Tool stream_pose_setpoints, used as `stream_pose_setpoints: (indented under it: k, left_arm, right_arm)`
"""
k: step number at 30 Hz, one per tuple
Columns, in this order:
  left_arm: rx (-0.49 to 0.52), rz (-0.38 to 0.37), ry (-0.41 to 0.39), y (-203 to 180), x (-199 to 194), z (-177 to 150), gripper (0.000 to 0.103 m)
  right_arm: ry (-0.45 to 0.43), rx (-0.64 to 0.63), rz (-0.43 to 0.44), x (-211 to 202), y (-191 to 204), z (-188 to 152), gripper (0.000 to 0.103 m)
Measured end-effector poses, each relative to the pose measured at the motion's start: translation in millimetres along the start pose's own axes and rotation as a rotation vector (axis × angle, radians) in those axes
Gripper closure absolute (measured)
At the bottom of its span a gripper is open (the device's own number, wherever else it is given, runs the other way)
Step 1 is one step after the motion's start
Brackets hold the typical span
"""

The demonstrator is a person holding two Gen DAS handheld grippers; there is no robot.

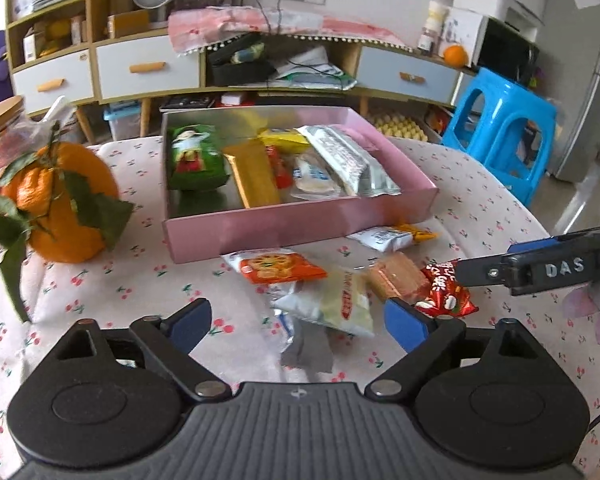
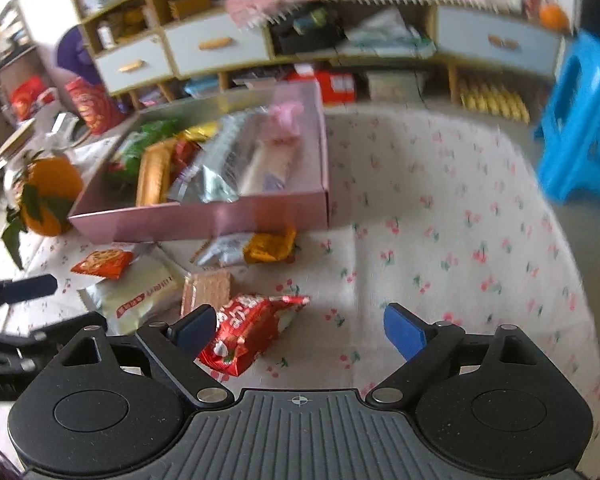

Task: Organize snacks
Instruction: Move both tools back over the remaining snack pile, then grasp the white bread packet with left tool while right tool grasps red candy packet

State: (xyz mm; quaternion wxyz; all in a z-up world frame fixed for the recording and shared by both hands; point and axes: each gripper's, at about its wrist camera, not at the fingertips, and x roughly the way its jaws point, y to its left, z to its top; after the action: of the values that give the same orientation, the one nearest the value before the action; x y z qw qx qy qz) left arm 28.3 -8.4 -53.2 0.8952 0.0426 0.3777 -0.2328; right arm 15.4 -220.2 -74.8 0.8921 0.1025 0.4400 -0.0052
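My left gripper [image 1: 298,326] has its blue-padded jaws apart with nothing pressed between them; the pale cream plastic snack pouch with a red label strip [image 1: 336,300] lies on the cloth between and just ahead of the pads. My right gripper [image 2: 299,330] also stands spread and empty, with the crinkly red foil snack packet [image 2: 246,330] just inside its left pad, touching or nearly so.

Beyond the pouch, toward my right tool, sits a clear-wrapped stack of tan wafers [image 1: 398,282], and further ahead a flat orange biscuit packet [image 1: 278,267]. Past those is the shallow pink cardboard box [image 1: 300,226], already holding several packets.

Both nearest packets look light, soft and slippery, with air inside, so I judge a pinch across the puffed middle would slide or crush the contents. The flat sealed end seam seems the better hold. The wafers look brittle; I would take them gently across the short sides.
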Motion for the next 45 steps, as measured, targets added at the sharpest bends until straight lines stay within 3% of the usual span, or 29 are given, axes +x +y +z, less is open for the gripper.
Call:
stream_pose_setpoints:
  k: [6, 11, 13, 27, 40, 45]
  left_arm:
    - [0.065, -0.011, 0.024, -16.9, 12.8, 0.8, 0.027]
    - [0.176, 0.030, 0.060, -32.3, 20.1, 1.6, 0.032]
    - [0.189, 0.038, 0.080, -34.3, 22.2, 1.4, 0.043]
    - [0.208, -0.002, 0.130, -31.1, 2.2, -6.5, 0.043]
    - [0.213, -0.133, 0.209, -38.9, -19.3, -25.8, 0.043]
    - [0.260, -0.139, 0.218, -47.4, -15.1, -33.6, 0.026]
  right_arm:
    - [0.058, 0.117, 0.054, 11.8, -6.0, 2.5, 0.010]
    - [0.094, 0.109, 0.020, 22.5, -1.3, 3.5, 0.010]
    - [0.116, 0.085, -0.001, 24.6, 0.2, 2.6, 0.010]
    - [0.144, -0.010, -0.085, 10.4, -28.6, -12.3, 0.011]
    - [0.114, -0.288, -0.049, 6.1, -2.0, -26.1, 0.011]
    - [0.094, -0.302, -0.026, 11.7, 4.0, -21.8, 0.011]
